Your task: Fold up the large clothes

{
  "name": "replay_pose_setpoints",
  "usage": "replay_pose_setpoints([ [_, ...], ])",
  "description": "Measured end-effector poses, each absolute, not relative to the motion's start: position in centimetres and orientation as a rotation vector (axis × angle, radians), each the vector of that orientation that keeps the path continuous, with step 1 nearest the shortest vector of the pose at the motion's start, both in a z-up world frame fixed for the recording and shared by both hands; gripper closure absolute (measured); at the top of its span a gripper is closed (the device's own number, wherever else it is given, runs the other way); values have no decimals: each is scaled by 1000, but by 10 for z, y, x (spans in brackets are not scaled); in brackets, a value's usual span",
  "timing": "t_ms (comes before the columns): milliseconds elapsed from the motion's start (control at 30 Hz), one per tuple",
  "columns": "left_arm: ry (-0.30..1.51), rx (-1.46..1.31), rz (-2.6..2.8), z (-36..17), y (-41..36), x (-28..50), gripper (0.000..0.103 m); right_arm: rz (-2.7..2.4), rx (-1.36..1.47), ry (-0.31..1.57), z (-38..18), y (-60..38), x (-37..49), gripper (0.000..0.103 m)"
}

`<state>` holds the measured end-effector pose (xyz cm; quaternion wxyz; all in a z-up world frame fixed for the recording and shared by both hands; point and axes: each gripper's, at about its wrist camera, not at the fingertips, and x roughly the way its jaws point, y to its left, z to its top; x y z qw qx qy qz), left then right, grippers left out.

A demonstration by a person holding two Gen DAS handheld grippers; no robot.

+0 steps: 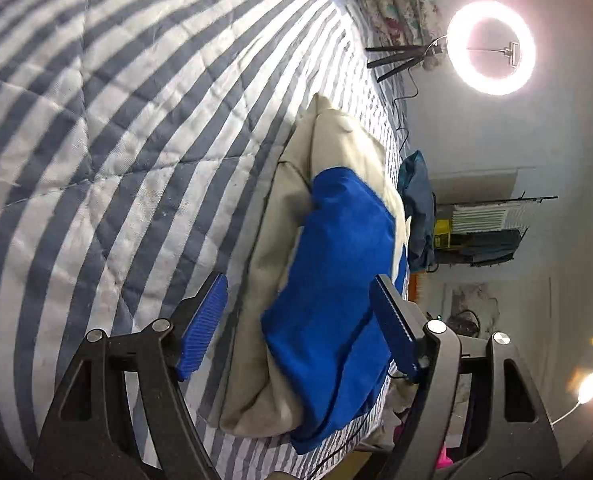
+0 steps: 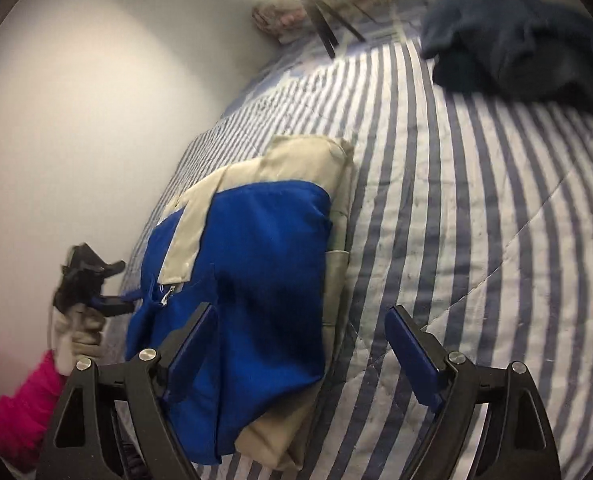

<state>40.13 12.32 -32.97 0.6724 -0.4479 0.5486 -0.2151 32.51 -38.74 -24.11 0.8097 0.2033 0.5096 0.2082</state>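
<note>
Item: blue-and-beige jacket [image 2: 252, 280], folded, on striped bed [image 2: 476, 240], long axis running away from both grippers. Left gripper [image 1: 296, 324] and right gripper [image 2: 300, 356]: released, empty, straddling its near end; left apparently nearer.

- Left wrist view: close, looking steeply down along the left gripper [image 1: 300, 328] at the folded jacket [image 1: 336, 280].
- Right wrist view: close, opposite side; shares jacket and striped quilt [image 2: 476, 200].
</note>
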Motion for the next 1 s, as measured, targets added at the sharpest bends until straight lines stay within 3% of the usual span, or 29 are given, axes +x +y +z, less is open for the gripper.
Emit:
replay_pose_setpoints([
  [400, 1252, -980, -593, -339, 95, 414, 28, 558, 608, 1116, -280, -403, 344, 20],
  [600, 1253, -919, -608, -338, 75, 425, 28, 655, 691, 1137, -291, -393, 355, 40],
  [800, 1242, -858, -587, -334, 55, 432, 28, 678, 685, 1119, -291, -371, 361, 39],
  [833, 1240, -846, -583, -333, 49, 433, 32, 678, 682, 1121, -291, -368, 363, 40],
  [867, 1243, -833, -582, -332, 45, 433, 43, 668, 663, 1127, -290, -365, 362, 43],
  [1000, 1231, -779, -595, -322, 39, 430, 54, 655, 604, 1099, -273, -357, 355, 64],
])
